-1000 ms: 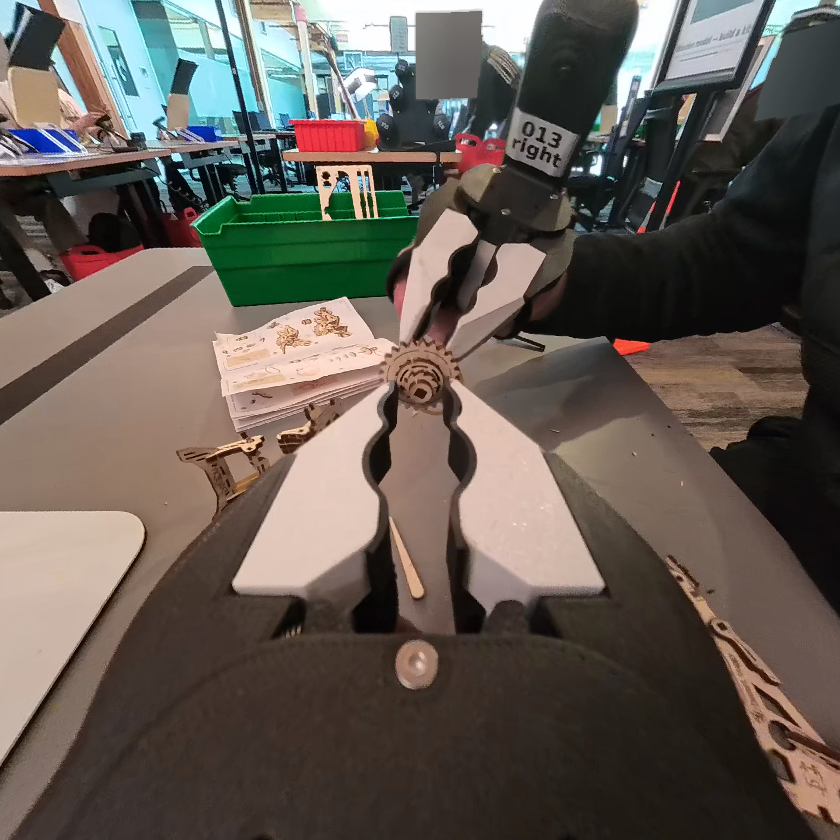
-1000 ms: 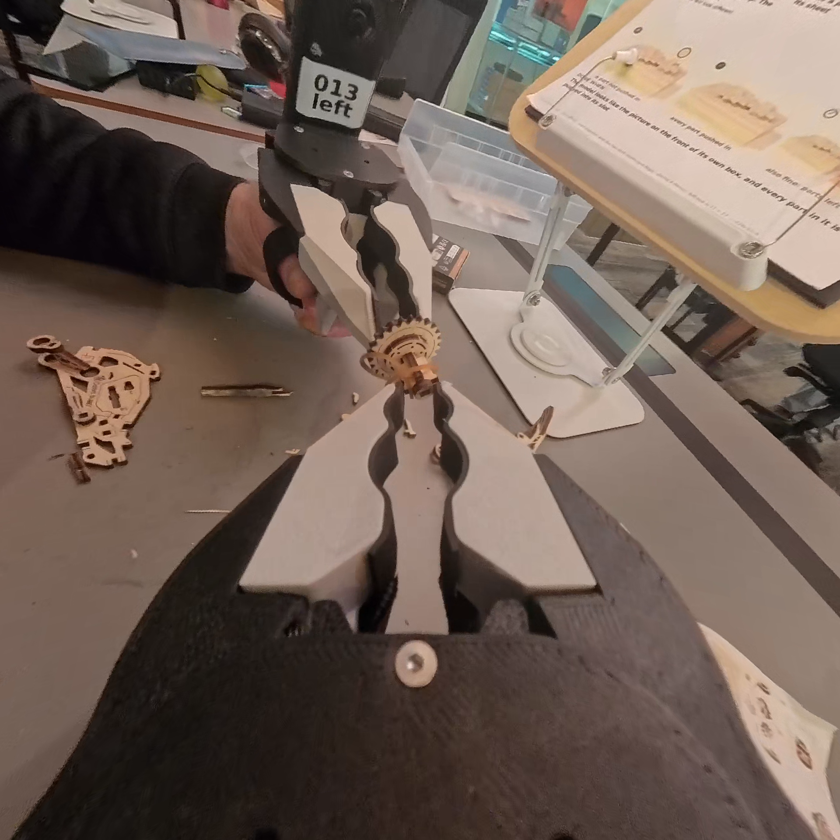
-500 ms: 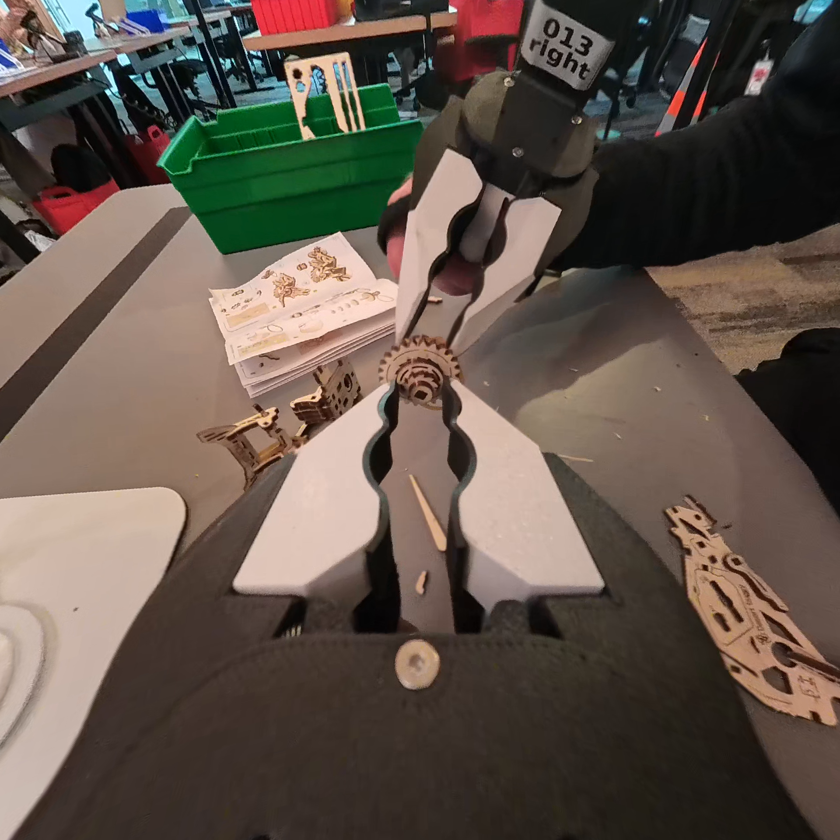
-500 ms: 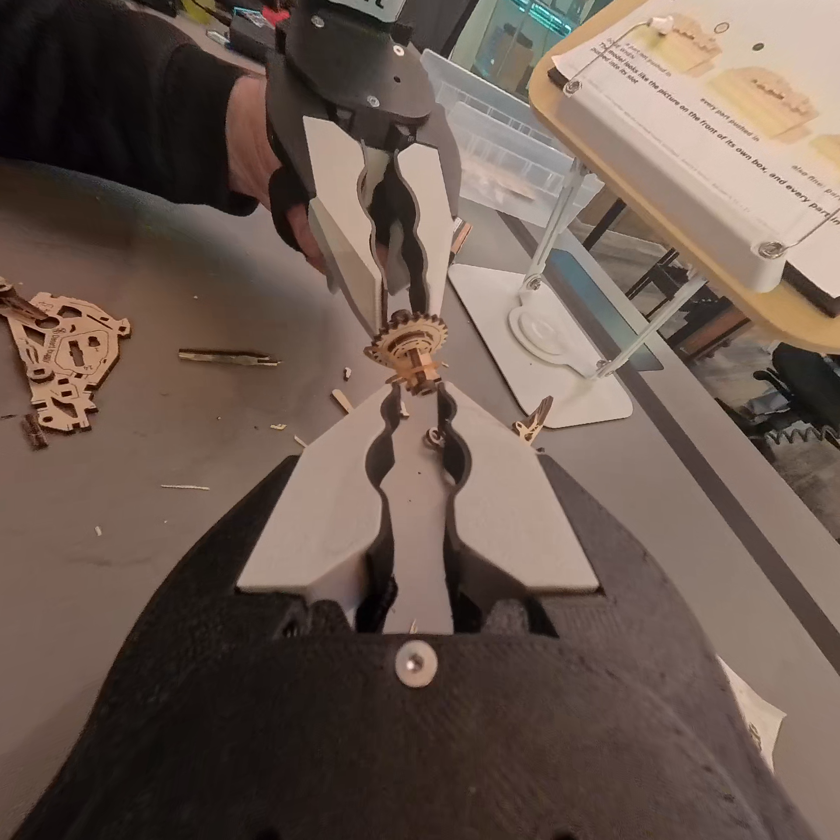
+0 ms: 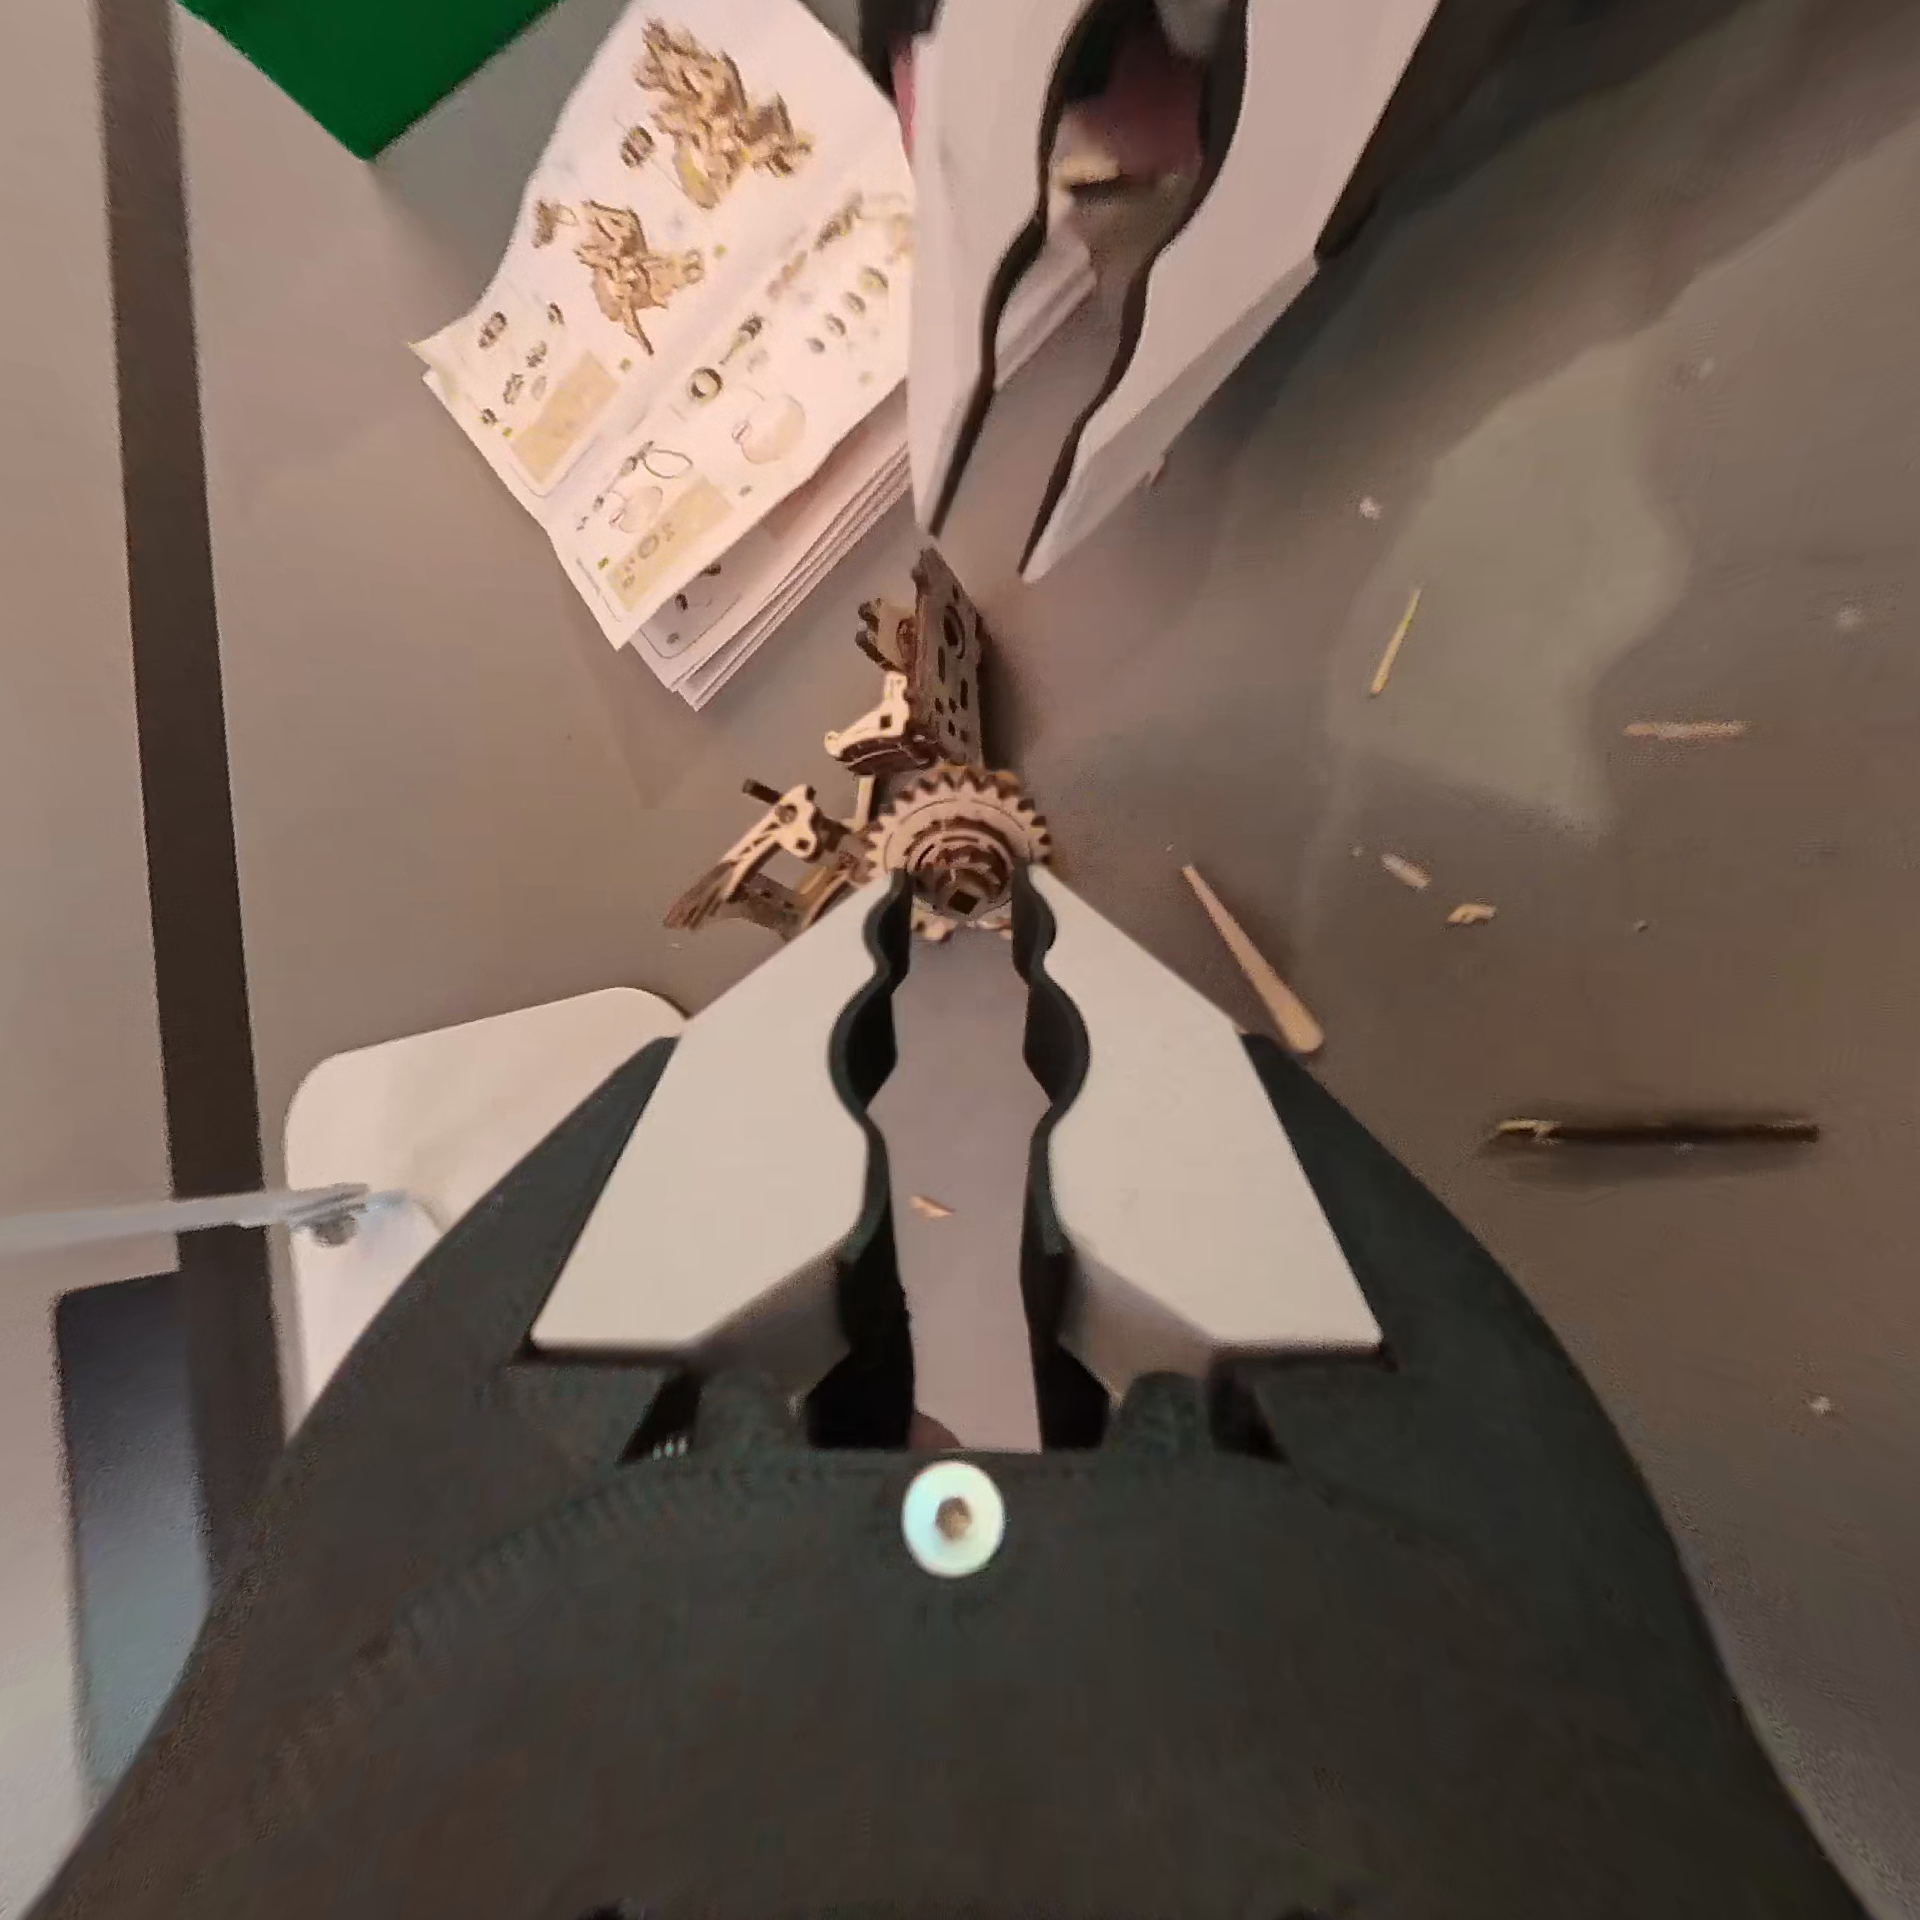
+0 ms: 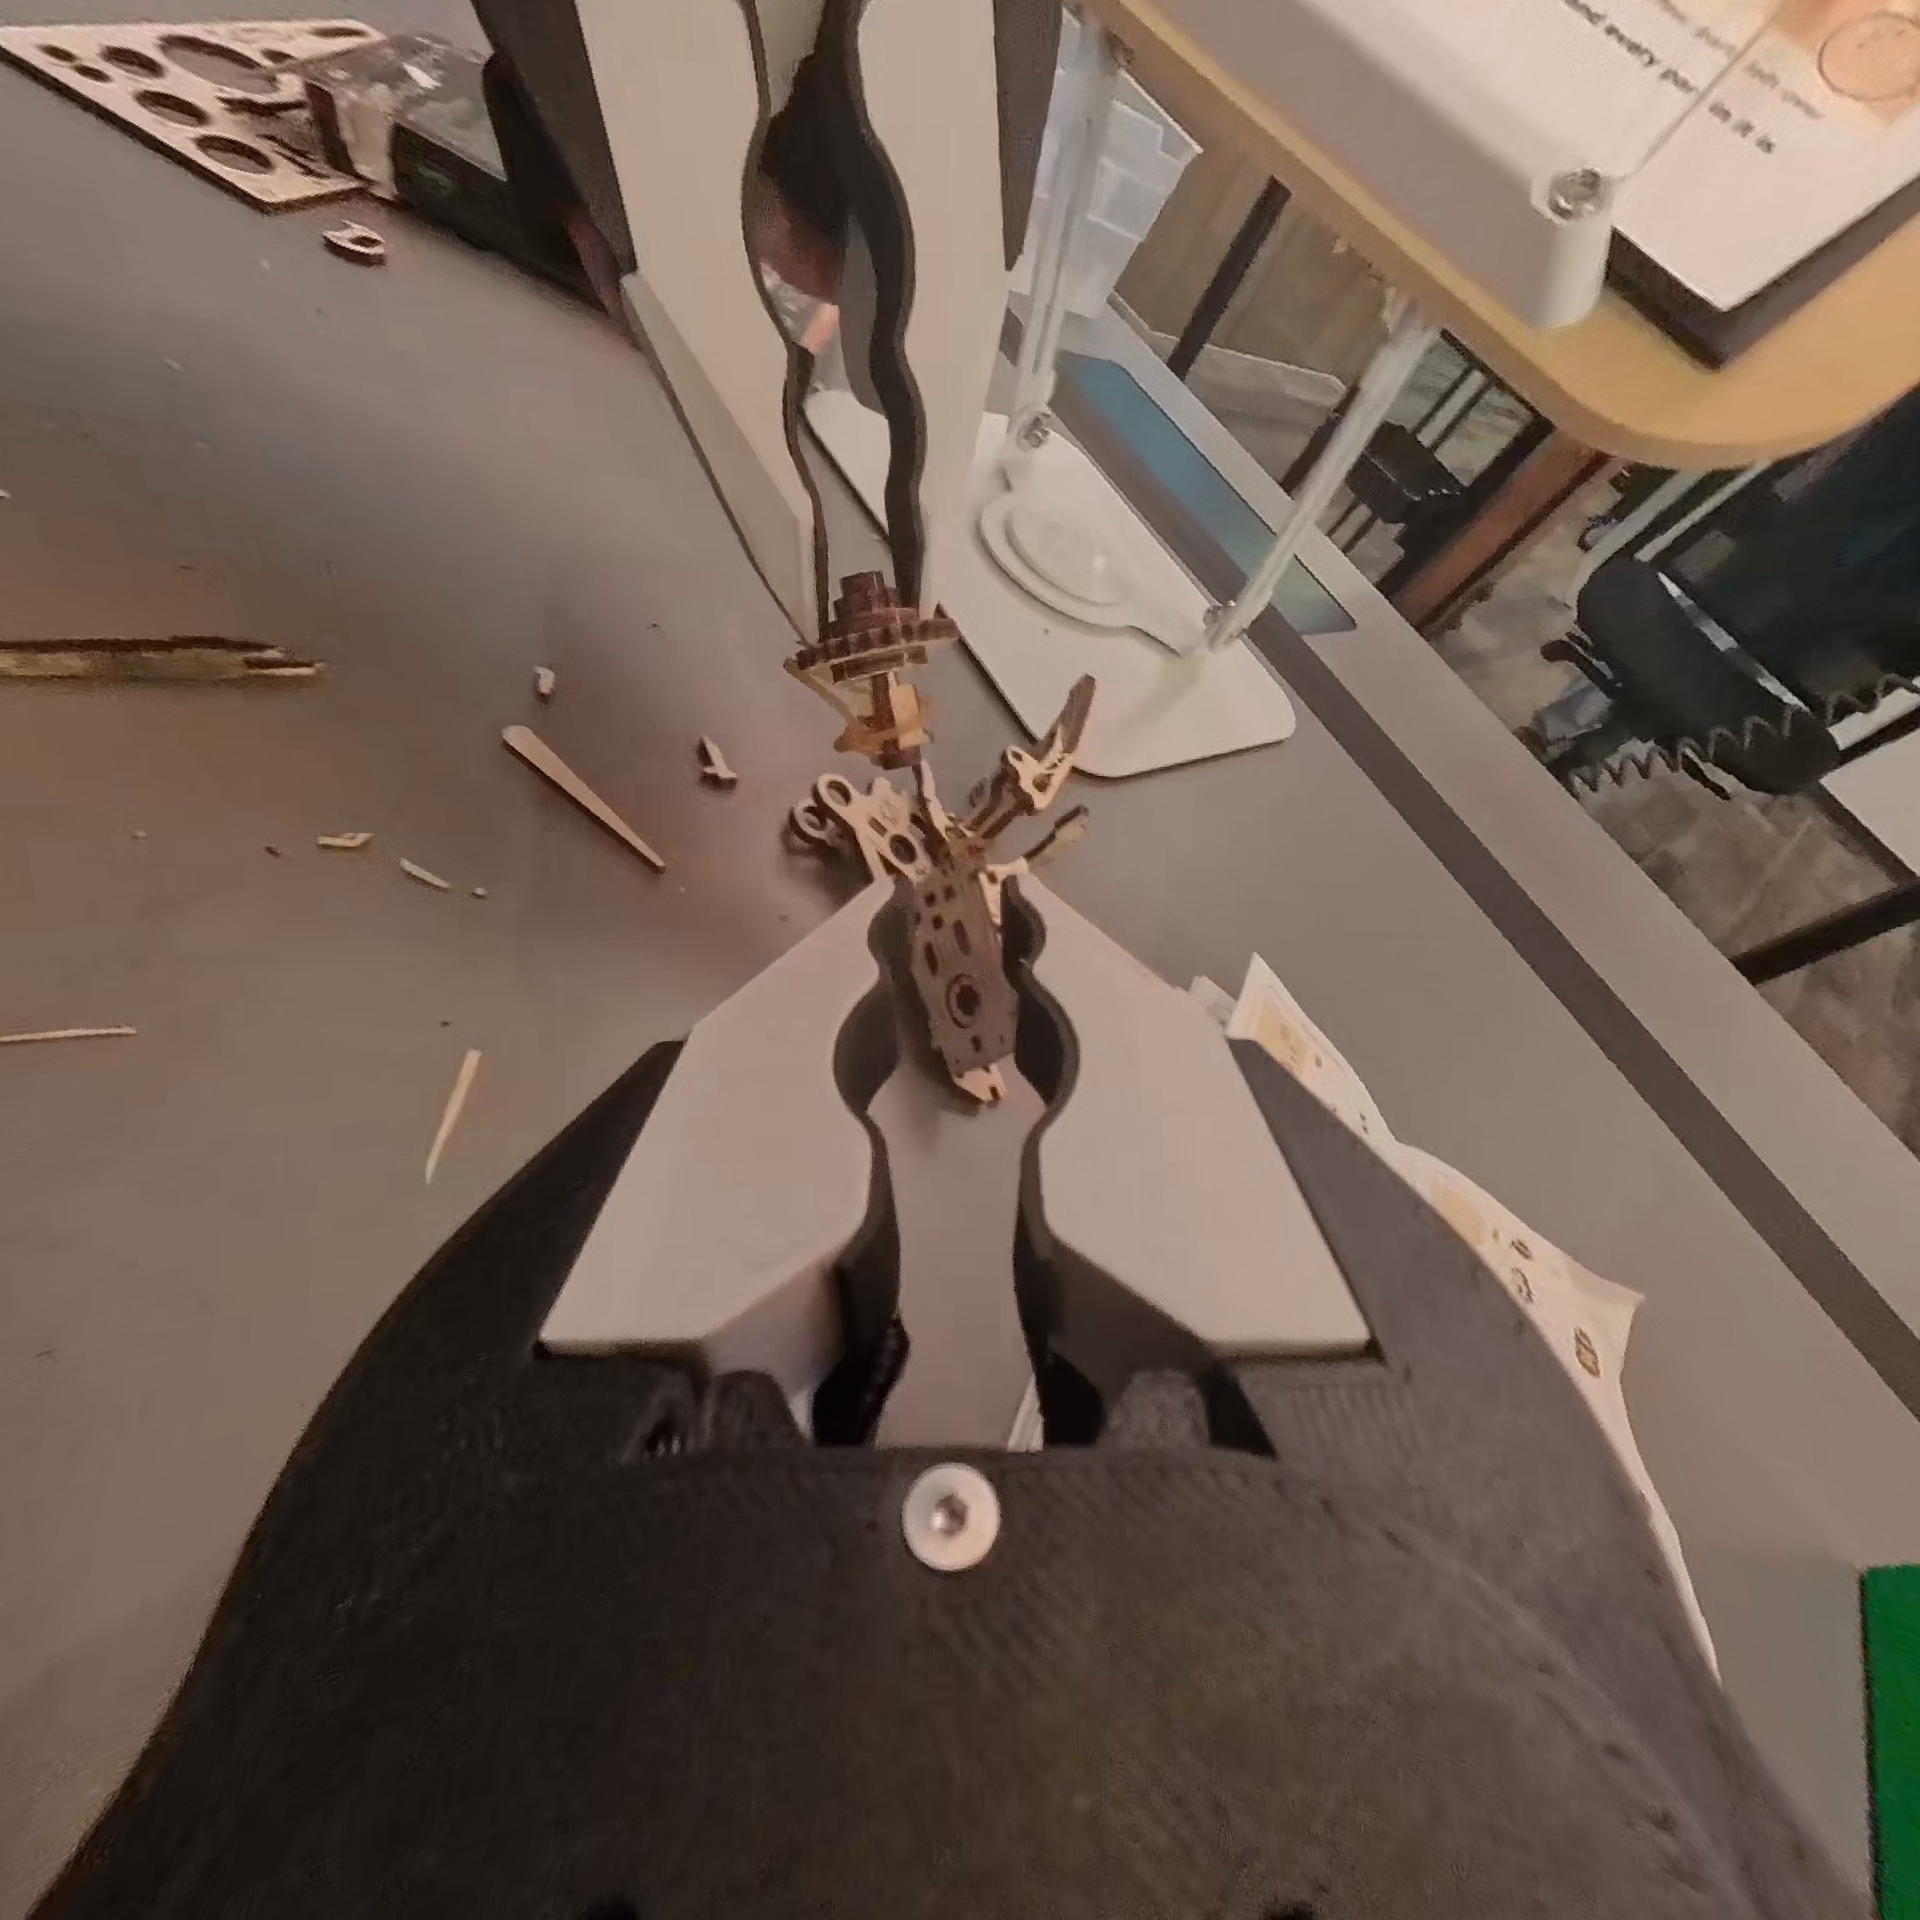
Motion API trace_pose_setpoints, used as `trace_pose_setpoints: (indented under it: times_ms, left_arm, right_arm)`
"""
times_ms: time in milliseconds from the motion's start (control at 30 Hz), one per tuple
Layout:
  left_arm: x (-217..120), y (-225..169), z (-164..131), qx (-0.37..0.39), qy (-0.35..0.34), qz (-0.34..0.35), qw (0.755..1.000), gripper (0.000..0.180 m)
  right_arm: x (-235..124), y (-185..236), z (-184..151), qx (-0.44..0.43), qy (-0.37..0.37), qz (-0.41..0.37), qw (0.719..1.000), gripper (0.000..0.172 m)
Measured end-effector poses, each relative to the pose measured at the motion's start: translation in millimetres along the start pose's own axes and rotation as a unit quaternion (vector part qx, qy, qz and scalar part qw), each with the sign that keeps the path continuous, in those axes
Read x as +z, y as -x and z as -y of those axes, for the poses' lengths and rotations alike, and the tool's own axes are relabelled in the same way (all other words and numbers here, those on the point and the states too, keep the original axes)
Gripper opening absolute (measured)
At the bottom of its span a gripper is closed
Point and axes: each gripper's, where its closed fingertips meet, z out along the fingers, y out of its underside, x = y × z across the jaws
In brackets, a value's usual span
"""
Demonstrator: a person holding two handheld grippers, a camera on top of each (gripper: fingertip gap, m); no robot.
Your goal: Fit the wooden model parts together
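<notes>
My left gripper (image 5: 961,883) is shut on the hub of a wooden gear assembly (image 5: 961,831) and holds it just above the table. The right wrist view shows the left gripper (image 6: 868,613) pinching that gear (image 6: 873,649), with a short axle piece hanging under it. A partly built wooden model (image 5: 940,665) stands on the grey table right behind the gear. My right gripper (image 6: 954,899) is open. The model's dark perforated plate (image 6: 956,987) shows through the gap between its fingers. In the left wrist view the right gripper (image 5: 982,551) hangs just over the model's top with its tips apart.
An instruction booklet (image 5: 675,343) lies left of the model, and a green bin (image 5: 343,62) stands behind it. A white stand base (image 6: 1143,675) carries a board (image 6: 1558,208) overhead. A tapered wooden stick (image 5: 1247,956), a dark strip (image 5: 1652,1132) and splinters lie on the table. A punched parts sheet (image 6: 208,114) lies farther off. About 6 cm separates my left fingertips from my right. From the left gripper's tips to the tapered wooden stick (image 5: 1247,956) is close to 7 cm. It turns up in the right wrist view (image 6: 585,795) as well.
Both grippers have tipped down toward the table. The left has carried the gear down to the model. The right, still open, has left the gear and moved over the model.
</notes>
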Motion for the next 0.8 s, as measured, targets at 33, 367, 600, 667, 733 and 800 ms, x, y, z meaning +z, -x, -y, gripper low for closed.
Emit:
trace_pose_setpoints:
  times_ms: [33, 367, 600, 667, 733, 800]
  left_arm:
    - [3, 3, -3, 0.022, 0.025, -0.002, 0.999, 0.017]
    - [20, 16, -15, 0.185, 0.194, -0.048, 0.962, 0.017]
    - [25, 14, -15, 0.184, 0.228, -0.088, 0.952, 0.017]
    - [27, 14, -17, 0.172, 0.231, -0.100, 0.952, 0.017]
    - [29, 14, -18, 0.155, 0.233, -0.111, 0.954, 0.017]
    - [29, 15, -17, 0.147, 0.237, -0.120, 0.953, 0.017]
  right_arm:
    - [-1, -3, -1, 0.002, 0.001, -0.004, 1.000, 0.015]
    - [-3, -10, -9, 0.005, 0.003, -0.019, 1.000, 0.014]
    - [-9, -15, -5, 0.014, -0.012, -0.025, 1.000, 0.012]
    - [-10, -17, -5, 0.020, -0.014, -0.025, 0.999, 0.012]
    - [-10, -17, -6, 0.026, -0.013, -0.024, 0.999, 0.012]
    - [-9, -17, -7, 0.030, -0.013, -0.021, 0.999, 0.011]
